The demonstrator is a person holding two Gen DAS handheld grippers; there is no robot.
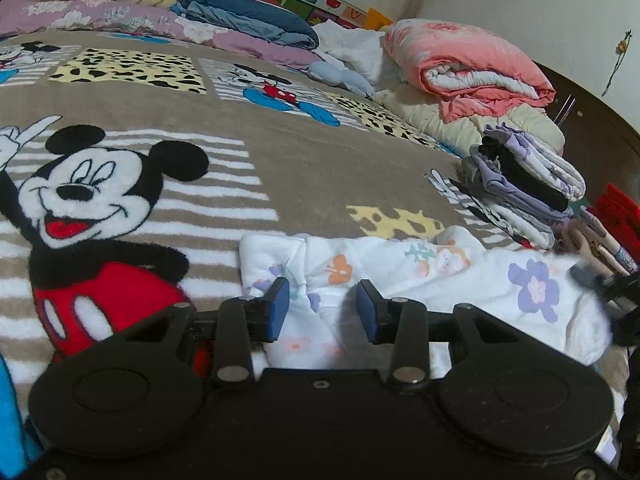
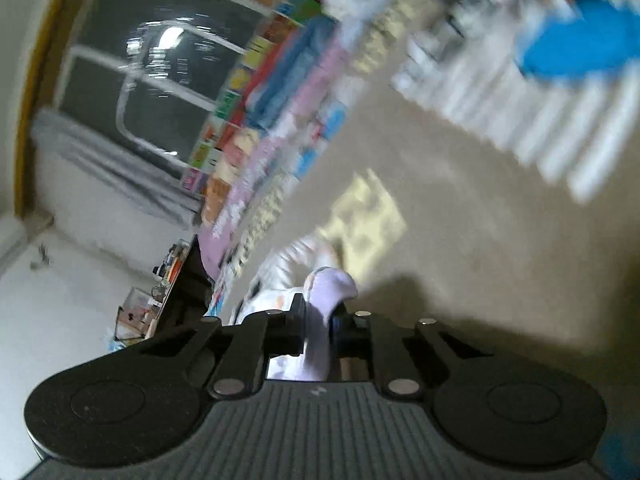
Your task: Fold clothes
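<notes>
In the right wrist view, blur smears nearly everything: we cannot read the bed's blanket (image 2: pixel 440 184), and the bedding along its far edge (image 2: pixel 280 92) is only streaks of colour. The right tongs (image 2: pixel 320 320) are pinched on a pale lilac fold of cloth (image 2: pixel 330 288), which covers their pads. In the left wrist view, the white floral garment (image 1: pixel 400 276) runs under the left tongs (image 1: pixel 323 308), its near part hidden. A dark blurred object (image 1: pixel 600 280) at the right edge is cut off. The red cloth (image 1: pixel 620 212) beside it is cropped too.
</notes>
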